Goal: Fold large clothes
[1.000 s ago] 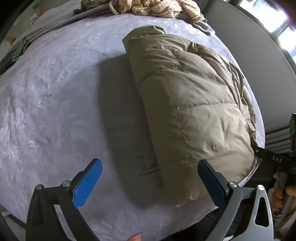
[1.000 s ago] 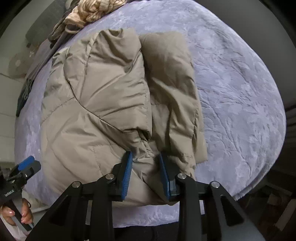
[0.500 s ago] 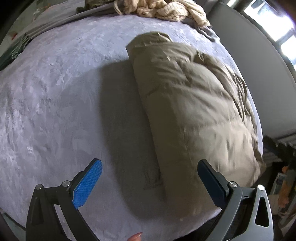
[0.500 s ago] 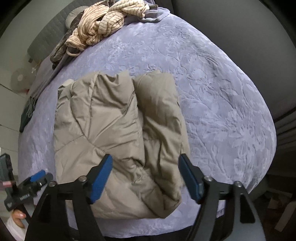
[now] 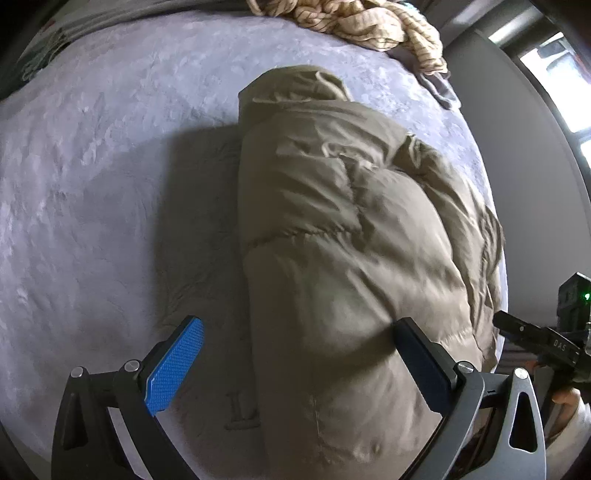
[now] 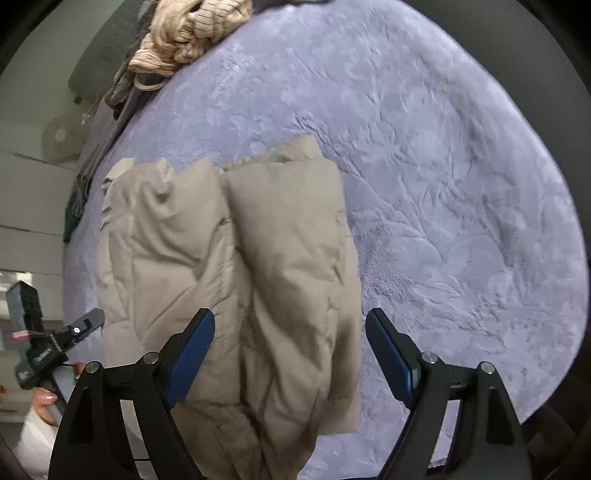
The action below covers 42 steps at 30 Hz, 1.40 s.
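Along the bottom edge of the left wrist view, the left tongs (image 5: 295,363) stand spread wide, with the blue pad on the lower left over the bed cover and the dark finger on the lower right over the padded jacket (image 5: 351,258). Nothing is pinched between them. Whether the dark finger touches the fabric cannot be told.

At the bottom of the right wrist view, the right tongs (image 6: 290,356) are likewise spread wide, both blue-padded fingers flanking the near end of the jacket (image 6: 258,277) without gripping it.

Between and beyond the tongs, the olive-tan quilted jacket lies folded into a long thick bundle on the bed (image 5: 92,184). From the left it fills the middle and right of the frame, running from the bottom edge toward the upper middle. From the right it sits left of centre, with two lengthwise folds side by side.

Under it spreads a lilac-grey embossed bed cover (image 6: 443,184), which takes up most of both frames.

Farther out, a heap of cream striped clothing (image 5: 362,26) lies at the top of the left frame and at the upper left of the right frame (image 6: 184,37).

Each gripper shows at the edge of the other's view: the right at the right edge, the left at the lower left.
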Each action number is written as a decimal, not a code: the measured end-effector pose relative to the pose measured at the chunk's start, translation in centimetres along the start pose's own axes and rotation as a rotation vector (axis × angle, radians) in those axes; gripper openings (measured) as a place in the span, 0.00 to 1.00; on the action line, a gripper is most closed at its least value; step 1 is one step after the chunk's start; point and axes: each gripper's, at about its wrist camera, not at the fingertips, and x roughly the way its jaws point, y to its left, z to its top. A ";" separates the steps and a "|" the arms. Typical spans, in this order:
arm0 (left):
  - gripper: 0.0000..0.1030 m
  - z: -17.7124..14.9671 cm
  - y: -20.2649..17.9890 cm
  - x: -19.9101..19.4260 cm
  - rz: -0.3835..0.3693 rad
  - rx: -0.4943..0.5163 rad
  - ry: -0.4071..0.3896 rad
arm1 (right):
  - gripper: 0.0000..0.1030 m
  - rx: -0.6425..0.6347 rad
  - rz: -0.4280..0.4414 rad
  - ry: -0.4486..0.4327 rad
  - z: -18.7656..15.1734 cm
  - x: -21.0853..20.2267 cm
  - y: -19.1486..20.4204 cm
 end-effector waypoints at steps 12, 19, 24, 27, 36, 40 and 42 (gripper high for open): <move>1.00 2.2 2.3 2.8 -0.270 -0.067 0.084 | 1.00 0.159 0.294 0.097 2.9 5.4 -4.3; 1.00 3.6 4.0 5.9 -0.432 -0.158 0.132 | 1.00 0.114 0.523 0.130 3.9 6.2 -2.6; 1.00 4.4 2.7 6.9 -0.391 -0.104 0.144 | 1.00 -0.069 0.369 0.220 4.9 7.8 0.4; 1.00 4.6 2.3 7.9 -0.369 -0.084 0.158 | 1.00 -0.054 0.338 0.258 5.9 9.9 0.8; 1.00 4.2 0.7 8.5 -0.353 -0.130 0.153 | 0.99 0.024 0.337 0.274 6.2 11.2 0.6; 0.89 4.0 -0.4 7.0 -0.319 -0.085 0.118 | 0.83 0.041 0.356 0.272 5.5 10.5 1.0; 0.84 4.2 -1.0 6.2 -0.318 -0.050 0.109 | 0.62 0.052 0.368 0.258 5.8 9.8 0.8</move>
